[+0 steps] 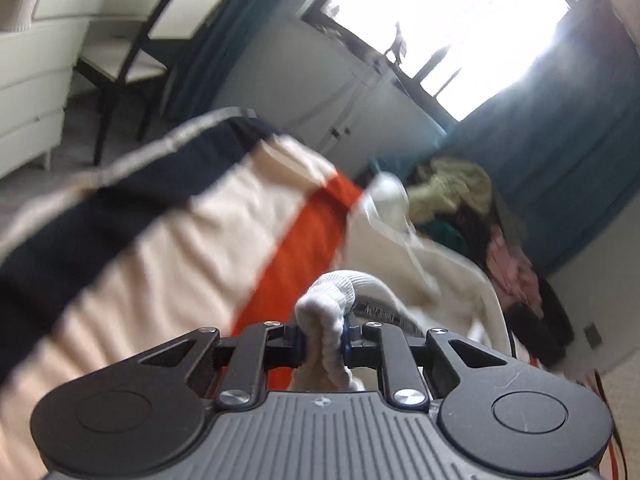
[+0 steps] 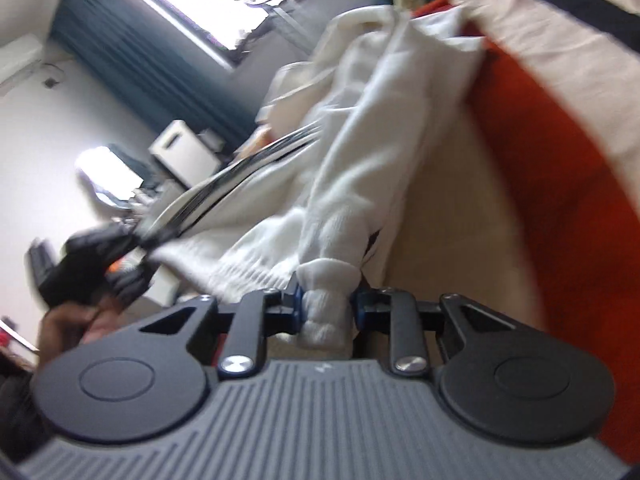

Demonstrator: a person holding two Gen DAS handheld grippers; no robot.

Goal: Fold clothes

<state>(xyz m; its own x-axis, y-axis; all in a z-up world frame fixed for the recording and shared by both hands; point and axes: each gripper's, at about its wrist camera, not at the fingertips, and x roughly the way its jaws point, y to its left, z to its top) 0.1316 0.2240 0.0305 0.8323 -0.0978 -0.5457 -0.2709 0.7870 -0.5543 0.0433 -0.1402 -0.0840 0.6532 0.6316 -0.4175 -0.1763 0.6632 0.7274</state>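
Gripping a ribbed cuff in each of my tongs, left (image 1: pixel 323 346) and right (image 2: pixel 326 306) both clamped shut on knit, I held the white sweater (image 2: pixel 360 140) stretched above the striped bed (image 1: pixel 168 240) so it hung straight.

Left gripper (image 1: pixel 323 346): matt black plastic arms, a ribbed grey housing, bright metal screw heads; its jaws pinch ribbed white knit, the cuff of the white garment (image 1: pixel 436 280), soft and fleecy; right gripper (image 2: pixel 326 308) in the same matt black finish, blue pads (image 2: pixel 296 306) smooth against thick ribbed knit; behind, the striped bedspread (image 1: pixel 168 248) reads as woven cloth, cream, orange and black; the teal curtain (image 1: pixel 560 160) is matt fabric; the chair (image 1: pixel 132 52) has a dark smooth frame.
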